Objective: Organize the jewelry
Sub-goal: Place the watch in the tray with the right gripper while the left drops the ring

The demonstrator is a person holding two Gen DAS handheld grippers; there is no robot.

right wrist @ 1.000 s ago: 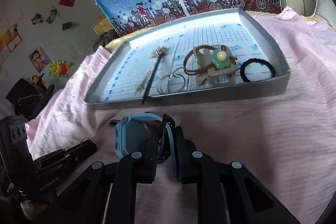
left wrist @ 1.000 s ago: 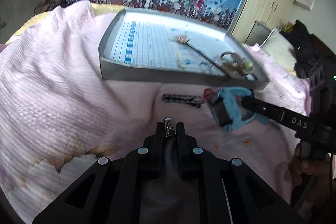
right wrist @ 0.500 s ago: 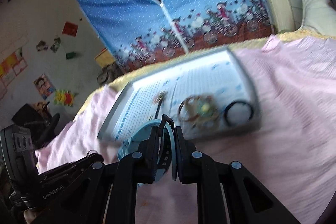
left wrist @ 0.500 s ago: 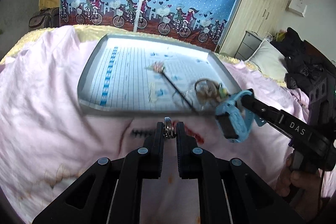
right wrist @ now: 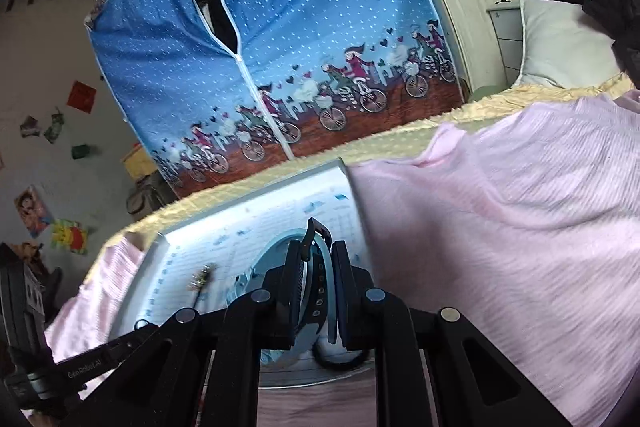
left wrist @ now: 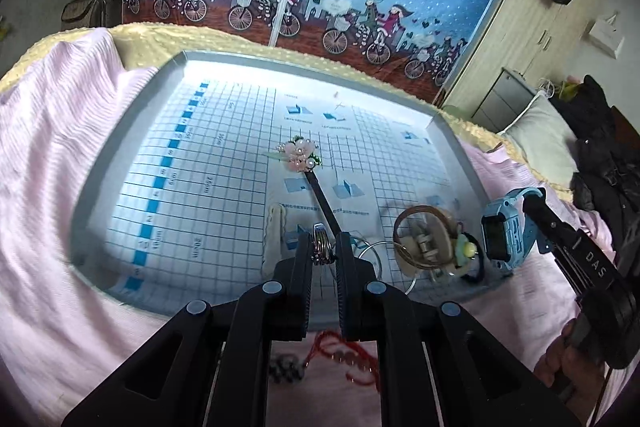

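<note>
Pink bedding (left wrist: pixel 48 187) carries the gridded tray (left wrist: pixel 132 131). Over its near edge, the left gripper (left wrist: pixel 323 247) pinches a silver ring (left wrist: pixel 321 241). Right of it, the right gripper (right wrist: pixel 318 259) clamps the blue watch (left wrist: pixel 505 227).

Materials and surface finishes, both wrist views

The left gripper (left wrist: pixel 323 247) and right gripper (right wrist: pixel 318 269) were matt black plastic with dull metal rivet heads. Between the left fingers sat polished, glossy metal rings (left wrist: pixel 321 243). The watch (left wrist: pixel 505 227) had a light-blue plastic case and strap, smooth, with a glossy dark screen. The tray (left wrist: pixel 86 203) showed matt grey walls and a smooth printed-paper grid floor. The hairpin (left wrist: pixel 299 155) carried pearly, glossy beads on a dark matt stick. The bedspread (left wrist: pixel 44 131) was pink ribbed cloth; under it lay nubby yellow fabric. The wardrobe cover (right wrist: pixel 320 27) was thin printed blue cloth.
</note>
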